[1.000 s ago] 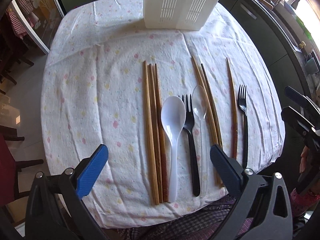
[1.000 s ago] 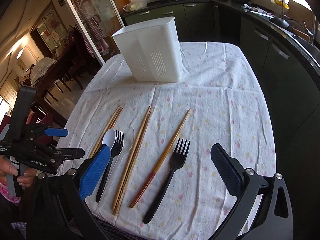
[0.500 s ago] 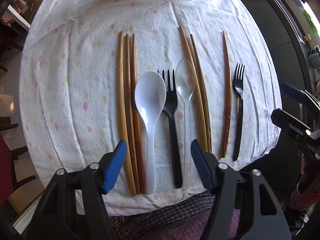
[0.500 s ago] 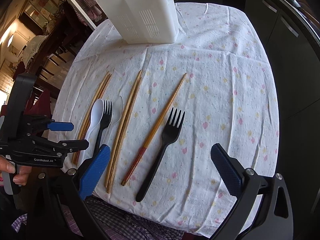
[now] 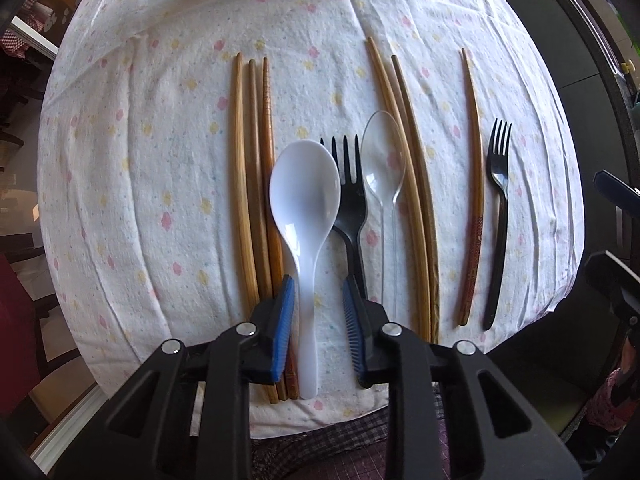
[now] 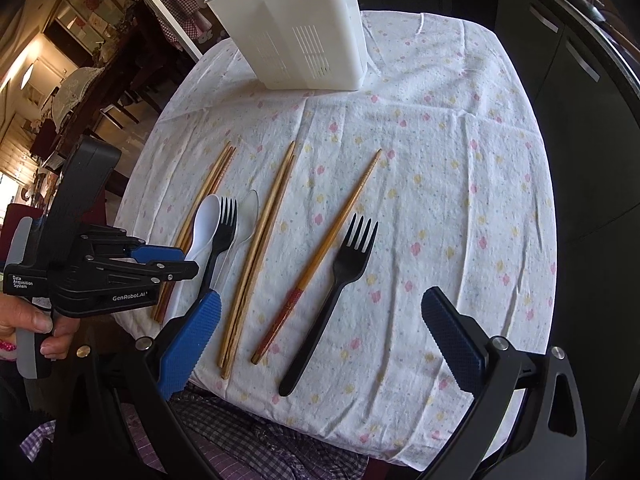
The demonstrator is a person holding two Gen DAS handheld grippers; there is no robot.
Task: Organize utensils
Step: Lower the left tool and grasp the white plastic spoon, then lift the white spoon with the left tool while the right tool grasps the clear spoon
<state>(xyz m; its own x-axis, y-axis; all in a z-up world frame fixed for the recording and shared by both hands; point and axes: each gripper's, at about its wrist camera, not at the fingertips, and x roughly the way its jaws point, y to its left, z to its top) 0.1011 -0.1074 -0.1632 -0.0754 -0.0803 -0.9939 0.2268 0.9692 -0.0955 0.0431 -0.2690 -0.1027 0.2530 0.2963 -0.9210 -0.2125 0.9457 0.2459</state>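
The left gripper (image 5: 319, 292) is closing around the white spoon (image 5: 305, 208) handle near the table (image 5: 120, 200) edge, pads not yet pressing; the right gripper (image 6: 320, 320) is held wide open above bare cloth.

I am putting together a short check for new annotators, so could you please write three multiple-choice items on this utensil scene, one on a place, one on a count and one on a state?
1. Where does the white spoon lie?
A. Inside the white caddy
B. On the cloth, between three chopsticks and a black fork
C. At the far right end of the row

2. How many black forks are on the cloth?
A. One
B. Two
C. Four

3. How does the right gripper stand?
A. Wide open, with nothing between its fingers
B. Clamped on a chopstick
C. Holding a fork

Answers:
1 B: the three chopsticks lie at its left and a black fork at its right.
2 B: that fork, plus the second fork at the row's right end.
3 A: its blue pads stand far apart above the cloth.
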